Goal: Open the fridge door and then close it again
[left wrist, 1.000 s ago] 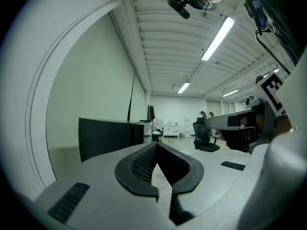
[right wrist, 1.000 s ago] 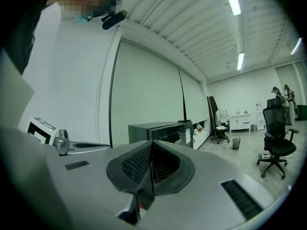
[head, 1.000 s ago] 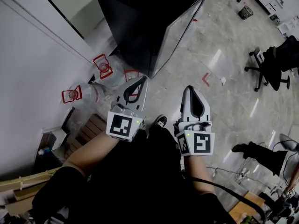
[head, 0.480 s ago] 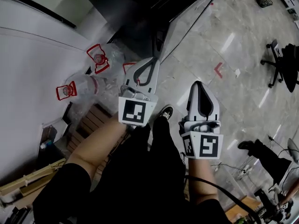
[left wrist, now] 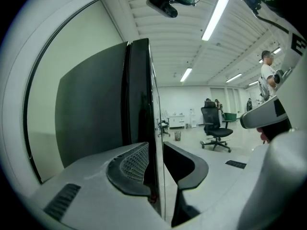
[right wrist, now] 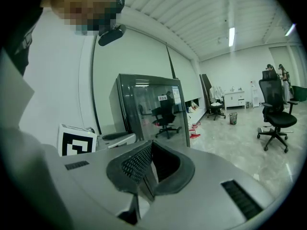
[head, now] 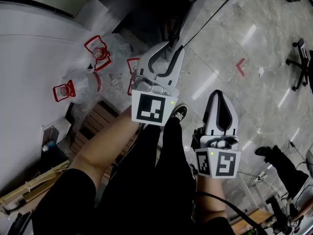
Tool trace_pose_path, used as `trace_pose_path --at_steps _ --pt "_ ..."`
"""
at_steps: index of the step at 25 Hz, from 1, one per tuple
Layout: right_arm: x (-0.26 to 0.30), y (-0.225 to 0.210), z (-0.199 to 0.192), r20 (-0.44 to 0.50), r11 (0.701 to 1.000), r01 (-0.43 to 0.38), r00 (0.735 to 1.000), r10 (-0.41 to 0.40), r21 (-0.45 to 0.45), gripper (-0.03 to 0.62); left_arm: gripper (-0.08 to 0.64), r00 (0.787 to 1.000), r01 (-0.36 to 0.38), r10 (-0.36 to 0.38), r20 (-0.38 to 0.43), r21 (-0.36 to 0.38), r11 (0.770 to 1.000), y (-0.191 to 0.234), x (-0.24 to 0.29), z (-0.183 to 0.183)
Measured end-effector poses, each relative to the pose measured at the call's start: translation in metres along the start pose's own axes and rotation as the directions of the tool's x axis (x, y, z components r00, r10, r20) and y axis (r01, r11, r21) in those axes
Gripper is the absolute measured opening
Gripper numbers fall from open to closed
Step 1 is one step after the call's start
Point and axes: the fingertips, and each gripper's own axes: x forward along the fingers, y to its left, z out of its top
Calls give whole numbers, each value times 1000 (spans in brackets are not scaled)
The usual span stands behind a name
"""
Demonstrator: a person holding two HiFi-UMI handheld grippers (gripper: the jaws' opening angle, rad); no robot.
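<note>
Left gripper view: the left tongs (left wrist: 154,147) straddle the free vertical edge of the fridge door (left wrist: 143,90). One pad lies on each face and no gap shows on either side, so they read as clenched on that edge. The dark fridge (right wrist: 148,109) stands upright against the white wall (right wrist: 62,80), directly ahead of the person. Its glass front mirrors an office chair (right wrist: 277,114).

In the right gripper view, the right tongs (right wrist: 151,145) are pressed together with nothing between them. They hang apart from the fridge, lower and nearer the body in the head view.

Task progress, as a judgement: the grip for the pull is made. The door appears flush or at most barely ajar. The swing open and the return to closed are both still to do.
</note>
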Motion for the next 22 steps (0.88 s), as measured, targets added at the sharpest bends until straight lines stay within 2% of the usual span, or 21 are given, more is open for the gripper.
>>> trace_pose_path --at_steps 4,9,18,22 --pt "-3 -9 -19 -18 999 18 1000 -18 26 15 91 999 -32 32 15 -2 999 -2 9 -2" --pt "-9 -19 -33 -29 998 38 999 -37 47 15 57 996 -86 89 32 -79 993 4 9 -6" --pt "-25 -27 -39 -21 994 72 997 -70 78 15 40 991 -131 134 9 -142 981 4 8 -6" --pt "-30 -31 -40 -12 992 85 996 -84 90 15 38 991 -130 131 0 -133 983 4 7 -7"
